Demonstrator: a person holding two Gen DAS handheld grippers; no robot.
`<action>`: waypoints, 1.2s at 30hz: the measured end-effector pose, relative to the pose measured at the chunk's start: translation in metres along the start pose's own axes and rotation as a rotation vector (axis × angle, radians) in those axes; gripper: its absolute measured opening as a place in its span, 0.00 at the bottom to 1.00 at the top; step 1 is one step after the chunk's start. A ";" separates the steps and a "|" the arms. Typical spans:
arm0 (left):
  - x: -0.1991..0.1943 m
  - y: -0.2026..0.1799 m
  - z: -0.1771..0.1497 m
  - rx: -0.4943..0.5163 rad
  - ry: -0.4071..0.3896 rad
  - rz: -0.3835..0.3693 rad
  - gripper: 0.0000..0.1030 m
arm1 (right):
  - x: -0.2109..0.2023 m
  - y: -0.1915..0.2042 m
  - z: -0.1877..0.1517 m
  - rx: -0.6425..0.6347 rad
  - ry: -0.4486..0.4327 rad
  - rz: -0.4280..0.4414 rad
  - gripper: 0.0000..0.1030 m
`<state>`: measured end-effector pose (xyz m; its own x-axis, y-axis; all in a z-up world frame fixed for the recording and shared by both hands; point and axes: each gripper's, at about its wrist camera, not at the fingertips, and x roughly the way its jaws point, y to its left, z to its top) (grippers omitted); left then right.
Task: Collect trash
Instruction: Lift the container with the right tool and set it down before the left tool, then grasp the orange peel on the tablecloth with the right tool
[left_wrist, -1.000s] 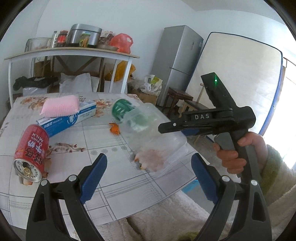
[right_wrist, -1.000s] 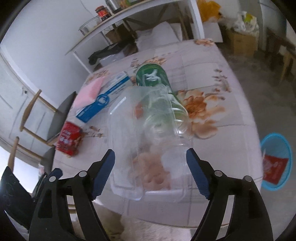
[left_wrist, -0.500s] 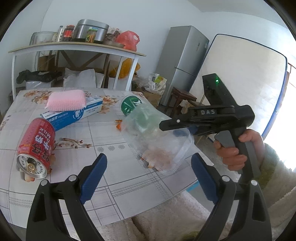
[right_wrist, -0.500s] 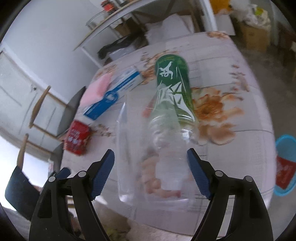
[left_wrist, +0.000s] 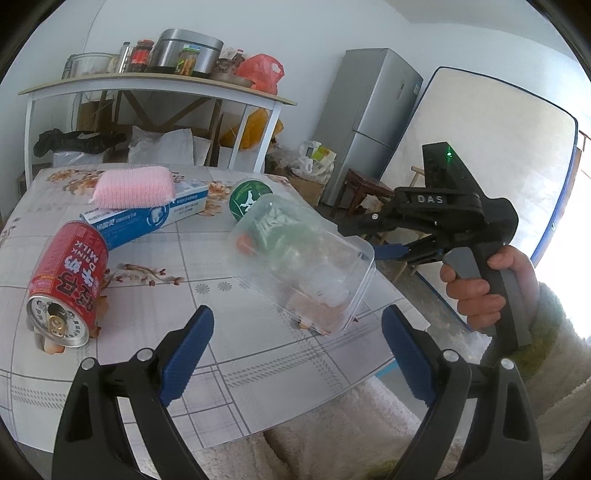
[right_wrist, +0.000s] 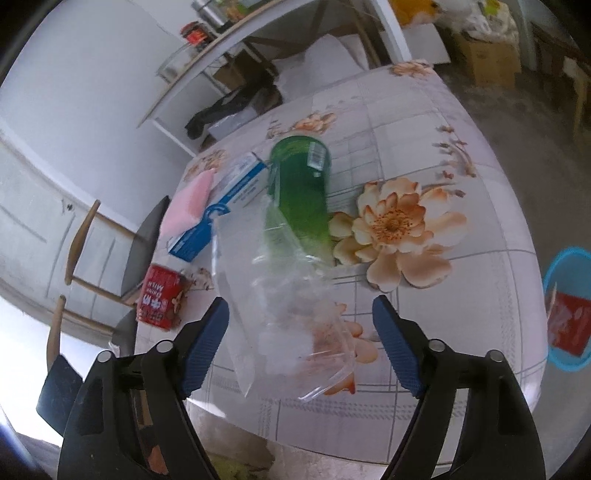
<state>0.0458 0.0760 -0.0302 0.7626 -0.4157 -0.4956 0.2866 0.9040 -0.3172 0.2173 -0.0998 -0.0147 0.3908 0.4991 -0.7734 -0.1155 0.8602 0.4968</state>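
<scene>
One table (left_wrist: 258, 373) bears one clear plastic box (left_wrist: 306, 266), one blue carton (left_wrist: 147, 221), one green bottle (right_wrist: 303, 192), one red can (left_wrist: 70, 280) and one pink sponge (left_wrist: 133, 186). Beside it stands one blue bin (right_wrist: 569, 306). The right gripper (right_wrist: 301, 345) is closing around the tilted box, pads apart from it; the left gripper (left_wrist: 297, 349) gapes empty.

The clear plastic container (right_wrist: 284, 295) is smeared by blur in the right wrist view, its contents unreadable. It hides the green bottle's (left_wrist: 251, 195) neck. The blue basket (right_wrist: 565, 314) is cut off at the picture's edge.
</scene>
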 end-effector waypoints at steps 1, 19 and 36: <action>-0.001 0.000 0.000 -0.002 -0.001 0.002 0.87 | 0.000 -0.001 0.000 0.007 0.001 0.005 0.68; -0.007 0.004 -0.004 0.006 0.004 0.028 0.87 | 0.009 0.037 -0.028 -0.018 0.090 0.150 0.51; -0.018 0.009 -0.008 0.015 -0.008 0.060 0.87 | 0.030 0.085 -0.040 -0.223 0.142 -0.032 0.70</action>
<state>0.0298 0.0907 -0.0302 0.7835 -0.3596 -0.5067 0.2484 0.9288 -0.2751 0.1824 -0.0076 -0.0113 0.2668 0.4676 -0.8427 -0.3099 0.8696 0.3844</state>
